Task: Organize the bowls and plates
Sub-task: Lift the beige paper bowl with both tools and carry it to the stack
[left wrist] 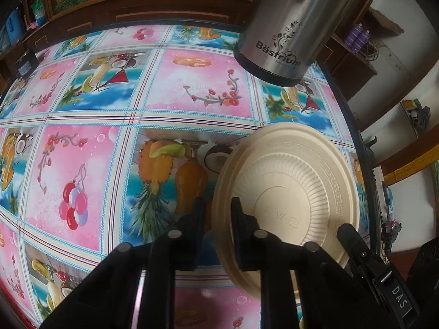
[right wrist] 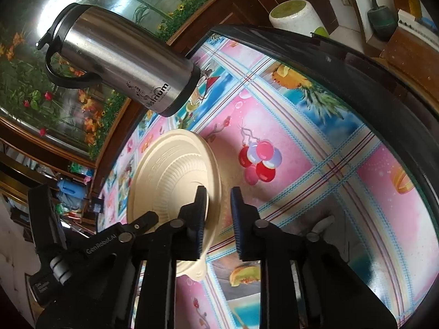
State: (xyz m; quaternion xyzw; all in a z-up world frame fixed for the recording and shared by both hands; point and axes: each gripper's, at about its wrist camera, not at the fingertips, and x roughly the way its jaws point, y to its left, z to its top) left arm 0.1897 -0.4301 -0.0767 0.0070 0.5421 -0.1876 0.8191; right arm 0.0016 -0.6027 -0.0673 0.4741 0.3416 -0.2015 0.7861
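Near the table's (left wrist: 192, 120) right edge, both grippers (left wrist: 218, 213) (right wrist: 218, 205) pinch opposite rims of the cream plate (left wrist: 296, 181) lying between them.

My table (left wrist: 366, 148) is round with a dark rim, covered by a glossy cloth (left wrist: 82, 164) of pink and blue fruit squares. A steel flask (left wrist: 290, 33) stands on it, beyond the cream plate (left wrist: 301, 181).

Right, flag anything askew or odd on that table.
The cream plate is upside down, underside ribs and embossed base showing, tilted over the tablecloth. The left tool and right tool pinch opposite rims.
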